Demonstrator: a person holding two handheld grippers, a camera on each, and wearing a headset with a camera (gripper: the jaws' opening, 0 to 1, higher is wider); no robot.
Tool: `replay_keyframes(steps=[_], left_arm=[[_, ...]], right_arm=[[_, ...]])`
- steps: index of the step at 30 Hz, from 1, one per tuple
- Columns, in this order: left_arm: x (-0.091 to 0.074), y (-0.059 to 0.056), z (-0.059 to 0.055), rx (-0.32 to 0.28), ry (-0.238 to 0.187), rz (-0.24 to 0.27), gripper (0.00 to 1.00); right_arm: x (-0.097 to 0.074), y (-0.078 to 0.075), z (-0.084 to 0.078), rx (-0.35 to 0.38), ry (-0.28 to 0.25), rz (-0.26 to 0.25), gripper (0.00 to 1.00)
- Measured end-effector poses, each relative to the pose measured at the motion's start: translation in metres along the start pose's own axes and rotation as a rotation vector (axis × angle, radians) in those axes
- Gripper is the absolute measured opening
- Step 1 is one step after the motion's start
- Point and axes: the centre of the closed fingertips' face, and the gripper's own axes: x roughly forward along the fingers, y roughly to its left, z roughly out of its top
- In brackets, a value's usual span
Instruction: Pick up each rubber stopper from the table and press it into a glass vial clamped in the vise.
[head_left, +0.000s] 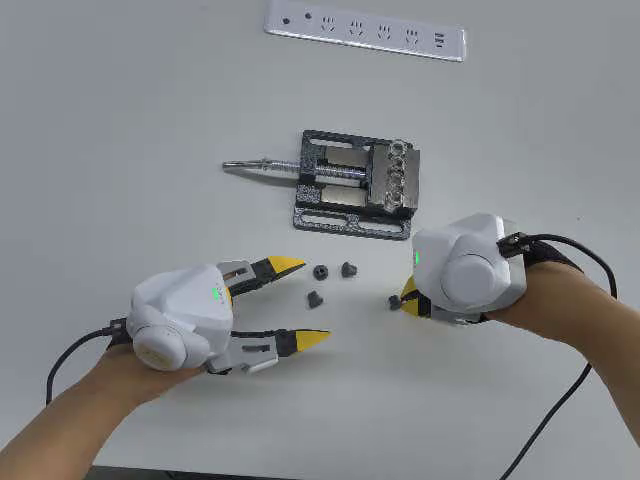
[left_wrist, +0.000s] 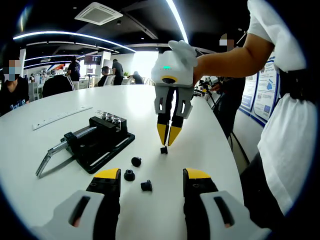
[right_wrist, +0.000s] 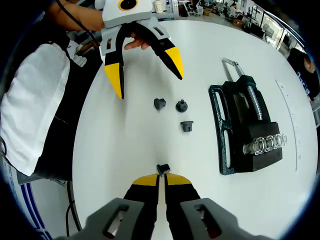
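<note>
1. Stoppers (head_left: 320, 272), three of them, are lying loose on the white table (head_left: 120, 130), just ahead of the left gripper (left_wrist: 151, 175), which is hovering empty with its jaws spread wide.
2. Beyond them the vise (head_left: 340, 190) is clamping a row of glass vials (head_left: 398, 175), mouths up for pressing.
3. Further right, the right gripper (right_wrist: 160, 176) is pointing down with its jaws closed, tips touching a fourth stopper (right_wrist: 163, 168) on the table.
4. A power strip (head_left: 365, 30) is lying at the far edge; people are milling about the bright office.
</note>
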Motion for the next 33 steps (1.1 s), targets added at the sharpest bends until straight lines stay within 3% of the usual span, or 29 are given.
replay_keyframes(steps=[5, 16, 32, 33], left_arm=[[-0.001, -0.0022, 0.0036, 0.007, -0.003, 0.0, 0.47], [-0.0021, -0.0047, 0.0052, 0.016, -0.001, -0.007, 0.47], [0.0003, -0.0078, 0.0068, 0.024, 0.003, -0.026, 0.47], [0.0005, -0.008, 0.0068, 0.024, 0.003, -0.027, 0.47]], right_arm=[[-0.0021, -0.0003, 0.0001, 0.055, -0.016, -0.026, 0.08], [-0.002, 0.0007, 0.0002, 0.246, -0.075, -0.109, 0.15], [-0.0037, -0.0044, 0.0007, 0.525, -0.205, -0.266, 0.16], [-0.0046, -0.007, -0.0001, 0.563, -0.221, -0.295, 0.16]])
